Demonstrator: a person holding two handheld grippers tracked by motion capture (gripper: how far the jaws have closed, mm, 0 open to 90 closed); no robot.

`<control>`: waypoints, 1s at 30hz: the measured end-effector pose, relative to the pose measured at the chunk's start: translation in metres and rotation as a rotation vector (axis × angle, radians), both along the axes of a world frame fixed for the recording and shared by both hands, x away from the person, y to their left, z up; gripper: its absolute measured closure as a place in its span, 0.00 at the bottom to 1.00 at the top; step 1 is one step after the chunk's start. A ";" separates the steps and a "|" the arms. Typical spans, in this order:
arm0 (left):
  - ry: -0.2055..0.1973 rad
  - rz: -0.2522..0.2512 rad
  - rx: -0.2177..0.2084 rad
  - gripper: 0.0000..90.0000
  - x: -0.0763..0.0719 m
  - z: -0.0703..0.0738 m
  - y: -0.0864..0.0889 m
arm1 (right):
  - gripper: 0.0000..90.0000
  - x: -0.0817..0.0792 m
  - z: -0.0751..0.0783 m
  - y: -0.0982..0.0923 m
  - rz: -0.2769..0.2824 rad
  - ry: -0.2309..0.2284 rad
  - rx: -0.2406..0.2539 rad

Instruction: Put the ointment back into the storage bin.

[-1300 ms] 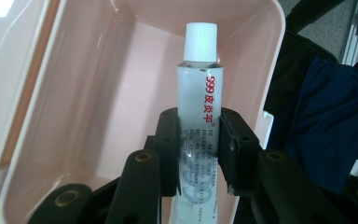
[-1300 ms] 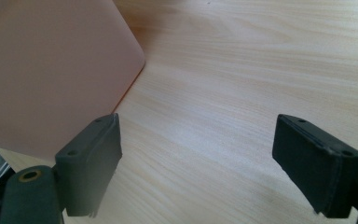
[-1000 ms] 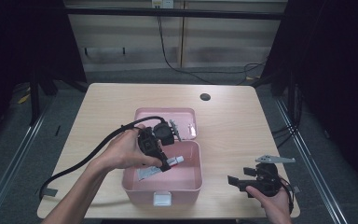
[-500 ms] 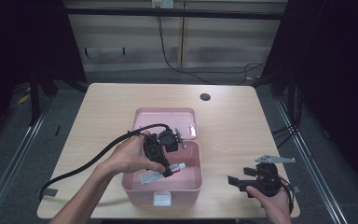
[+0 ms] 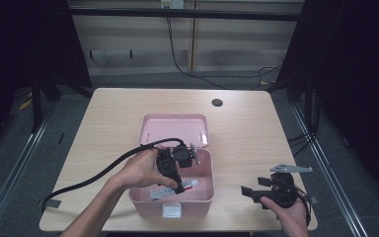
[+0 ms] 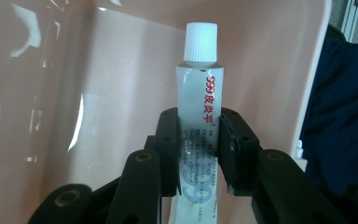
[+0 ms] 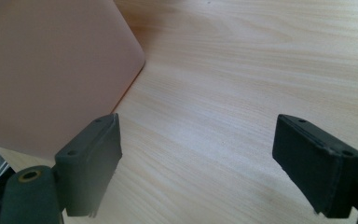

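Left gripper clamped on ointment tube inside pink box; could slip. Right gripper gaping, idle.

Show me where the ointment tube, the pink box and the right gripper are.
ointment tube [image 6: 199,116]: left gripper view, printed body.
pink box [image 5: 171,199]: high view, front wall.
right gripper [image 7: 198,163]: right gripper view, between its open jaws.

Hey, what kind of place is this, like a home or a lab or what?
Probably a lab or recording workspace, not a home: a bare wooden table between dark curtained sides, cables along the back wall, and a person working tongs, the left tongs gripping a white-capped tube inside a pink box.
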State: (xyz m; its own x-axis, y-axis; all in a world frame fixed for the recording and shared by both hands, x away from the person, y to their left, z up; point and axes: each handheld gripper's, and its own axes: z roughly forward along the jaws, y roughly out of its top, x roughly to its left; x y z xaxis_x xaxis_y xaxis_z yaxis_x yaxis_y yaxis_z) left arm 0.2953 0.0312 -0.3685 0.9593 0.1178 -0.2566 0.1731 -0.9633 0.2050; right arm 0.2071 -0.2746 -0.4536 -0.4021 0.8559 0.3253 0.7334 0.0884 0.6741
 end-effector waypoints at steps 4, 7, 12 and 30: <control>-0.006 0.021 0.011 0.79 0.002 -0.006 -0.002 | 0.17 0.000 0.000 0.000 0.000 0.000 0.000; 0.006 0.016 0.017 0.79 0.002 -0.010 -0.003 | 0.17 0.000 0.000 0.000 0.000 0.000 -0.001; 0.018 0.011 0.019 0.79 0.000 -0.016 -0.005 | 0.17 0.000 0.000 0.000 0.000 0.001 -0.001; 0.055 0.017 0.058 0.79 0.005 -0.039 -0.004 | 0.17 0.000 0.000 0.000 -0.003 0.003 -0.005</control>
State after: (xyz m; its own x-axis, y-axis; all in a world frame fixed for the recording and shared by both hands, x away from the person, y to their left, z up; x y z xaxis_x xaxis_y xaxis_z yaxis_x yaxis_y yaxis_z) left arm 0.3001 0.0275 -0.4071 0.9418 0.1497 -0.3010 0.1986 -0.9702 0.1389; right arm 0.2071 -0.2741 -0.4537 -0.3985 0.8585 0.3227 0.7359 0.0893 0.6712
